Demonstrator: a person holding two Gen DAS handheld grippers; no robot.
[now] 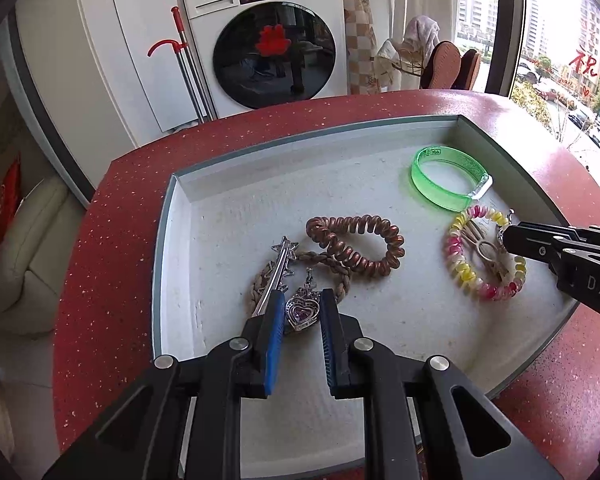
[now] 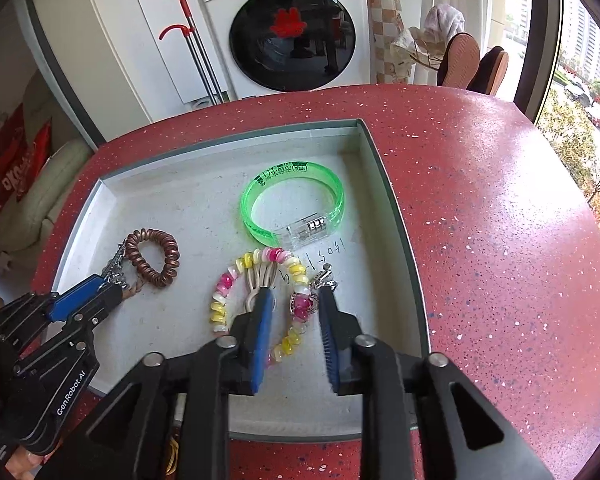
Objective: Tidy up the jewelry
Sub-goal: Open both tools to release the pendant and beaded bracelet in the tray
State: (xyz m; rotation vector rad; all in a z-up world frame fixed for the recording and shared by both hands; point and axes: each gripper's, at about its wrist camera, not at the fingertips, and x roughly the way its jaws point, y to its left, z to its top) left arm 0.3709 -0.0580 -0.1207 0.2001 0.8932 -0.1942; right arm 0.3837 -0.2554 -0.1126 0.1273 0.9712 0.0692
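Left gripper [image 1: 298,308] clasps the purple heart-shaped jewelled pendant [image 1: 299,312] near the shallow white tray [image 1: 172,280] wall's left side; right gripper [image 2: 296,308] (parted) straddles 1 pink-yellow spiral bracelet [image 2: 220,300]: lift slowly.

There is one tray [image 1: 180,216] on one red table [image 1: 100,280]. In the tray I count two spiral hair ties, one brown [image 1: 356,244] and one pink-yellow [image 1: 480,256], one green bangle [image 1: 448,178], one braided cord [image 1: 332,268], one star wand [image 1: 278,272], one heart pendant [image 1: 302,312].
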